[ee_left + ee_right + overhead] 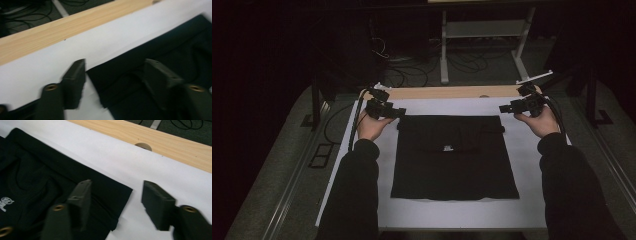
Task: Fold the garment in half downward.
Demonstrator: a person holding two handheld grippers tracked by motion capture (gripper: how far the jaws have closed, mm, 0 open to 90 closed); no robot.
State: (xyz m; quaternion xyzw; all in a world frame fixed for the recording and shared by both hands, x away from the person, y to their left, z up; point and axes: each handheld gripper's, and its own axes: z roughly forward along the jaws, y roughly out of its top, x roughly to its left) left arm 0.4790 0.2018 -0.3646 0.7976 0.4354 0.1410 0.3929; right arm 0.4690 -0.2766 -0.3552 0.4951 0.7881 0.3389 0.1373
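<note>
Left tongs (398, 113): we see them at about 10 o'clock from the middle of the counter, held in the left hand (373, 126), jaws standing apart with nothing gripped; in the left gripper view (113, 75) the garment's far left corner lies beneath the gap, untouched by the pads.
Black garment (453, 155): we find it folded into a flat rectangle in the middle of the white sheet (532, 200), a small white print (447, 148) near its centre; its far edge is a folded band running from 9 to 3 o'clock.
Counter (447, 92): we see its bare wooden strip at 12 o'clock, beyond the sheet.
Right tongs (503, 108): we see them at about 2 o'clock, in the right hand (539, 122), jaws likewise apart and holding nothing; in the right gripper view (116, 192) the garment's far right corner lies below the gap, free of the pads.
</note>
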